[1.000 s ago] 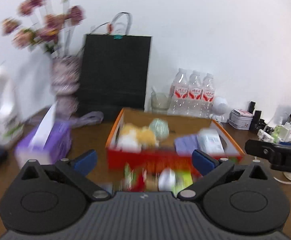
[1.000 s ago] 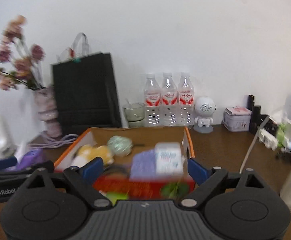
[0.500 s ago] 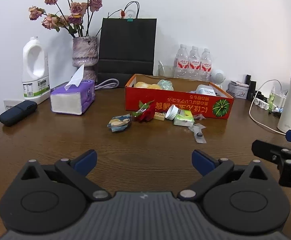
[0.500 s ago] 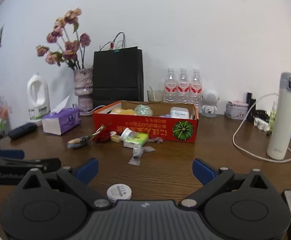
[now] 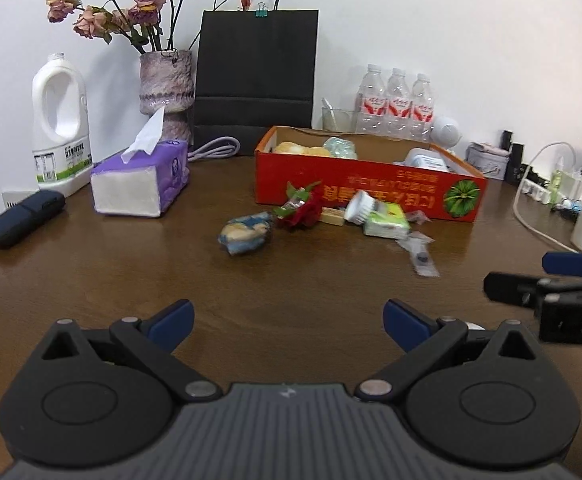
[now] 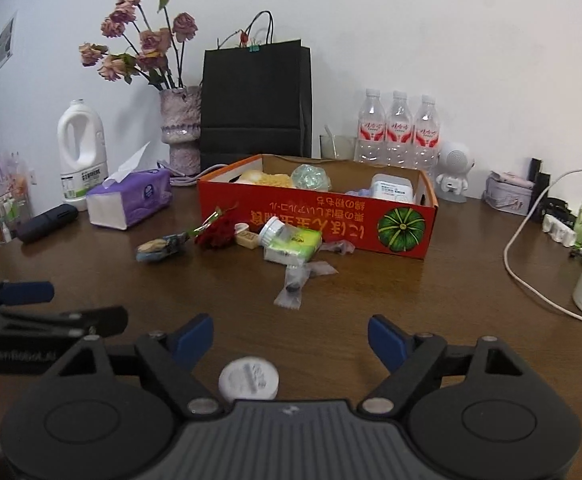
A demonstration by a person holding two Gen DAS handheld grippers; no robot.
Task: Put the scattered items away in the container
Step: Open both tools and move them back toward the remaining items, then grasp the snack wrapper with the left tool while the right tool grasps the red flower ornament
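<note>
- One red box (image 6: 323, 224) at 12 o'clock on the bench (image 6: 431, 300).
- Six loose items at its front.
- One white lid (image 6: 249, 378) between the right claw (image 6: 291, 338) jaws, closing, not gripping.
- Left claw (image 5: 289, 320) released, empty.
- Three bottles (image 6: 397, 128) behind.

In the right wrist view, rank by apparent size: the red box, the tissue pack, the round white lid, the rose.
1. Red box
2. Tissue pack
3. White lid and rose look alike; the lid lies far nearer the camera, so I won't rank them.
</note>
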